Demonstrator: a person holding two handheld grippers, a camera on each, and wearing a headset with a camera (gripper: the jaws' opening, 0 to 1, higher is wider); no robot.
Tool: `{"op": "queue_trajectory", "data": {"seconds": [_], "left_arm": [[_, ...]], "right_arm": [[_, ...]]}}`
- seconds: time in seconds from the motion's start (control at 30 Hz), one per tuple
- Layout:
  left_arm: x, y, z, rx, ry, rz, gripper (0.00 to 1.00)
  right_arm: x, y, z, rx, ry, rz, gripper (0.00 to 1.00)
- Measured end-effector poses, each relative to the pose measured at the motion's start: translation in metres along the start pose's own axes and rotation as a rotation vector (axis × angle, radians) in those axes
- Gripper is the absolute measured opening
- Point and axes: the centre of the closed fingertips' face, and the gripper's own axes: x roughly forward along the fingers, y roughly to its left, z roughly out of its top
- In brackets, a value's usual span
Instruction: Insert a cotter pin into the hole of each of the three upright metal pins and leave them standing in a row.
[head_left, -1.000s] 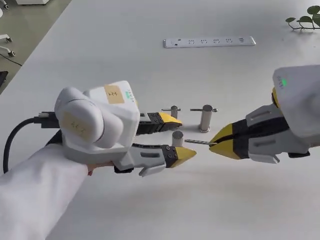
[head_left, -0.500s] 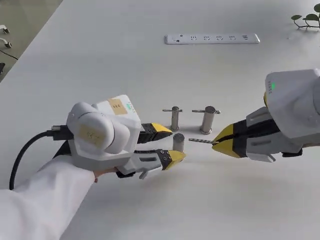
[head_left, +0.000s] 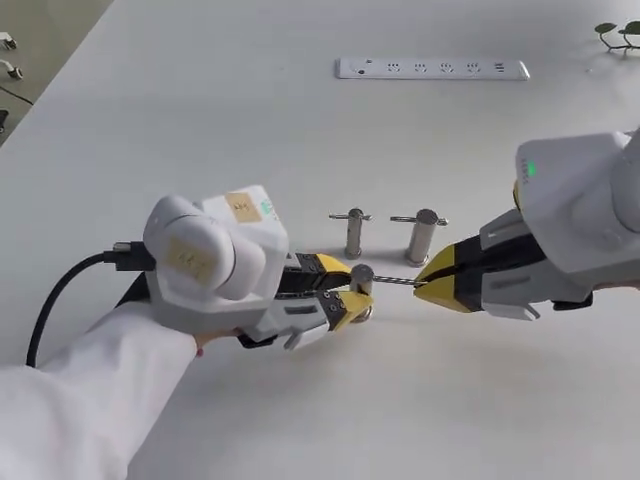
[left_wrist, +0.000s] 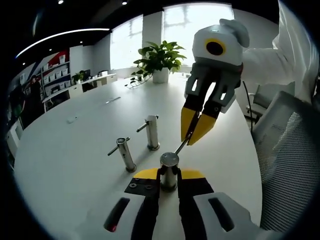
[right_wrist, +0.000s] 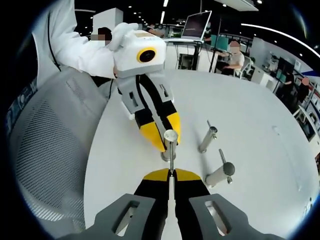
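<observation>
Inserting the last cotter pin is the step in hand, by my reading.

- The left gripper (head_left: 349, 287) is sitting at the centre of the head view. Its jaws are closed down to a narrow gap around the third metal pin (head_left: 361, 275), clamping the shank below the head and holding it upright on the table (head_left: 250, 130).
- In the left gripper view that pin (left_wrist: 169, 164) is standing between the yellow tips at lower centre.
- The right gripper (head_left: 436, 279) is pointing in from the right of the frame. Its jaws are pressed together on the tail of the cotter pin (head_left: 398, 281), which is lying level and aiming at the pin's head.
- The cotter's tip is touching the head. I cannot tell whether it is already entering the hole.
- The two far metal pins (head_left: 354, 232) (head_left: 424, 235) are standing side by side just above centre, each carrying a cotter through its top. Two of three are looking done.

Next move, as I judge it:
- A straight push along the cotter's own axis, toward the left of the frame, with the hole facing the tip.
- The left gripper bracing so the pin is not tipping.
- The clamped pin is standing lower in the frame than the other two, so it is probably needing a nudge into line before release.
</observation>
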Motion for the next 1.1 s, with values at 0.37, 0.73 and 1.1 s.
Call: {"op": "queue_trajectory", "data": {"seconds": [0.37,0.73,1.1], "left_arm": [[0.0,-0.001,0.0,-0.037,-0.008,-0.011,0.11],[-0.001,0.0,-0.002,-0.106,-0.042,-0.021,0.12],[-0.002,0.001,-0.004,-0.114,-0.041,-0.022,0.13]], "right_arm": [[0.014,0.001,0.012,-0.066,0.008,0.017,0.0],[0.019,-0.002,0.015,-0.144,0.029,0.029,0.0],[0.023,-0.002,0.019,-0.158,0.019,0.046,0.0]]}}
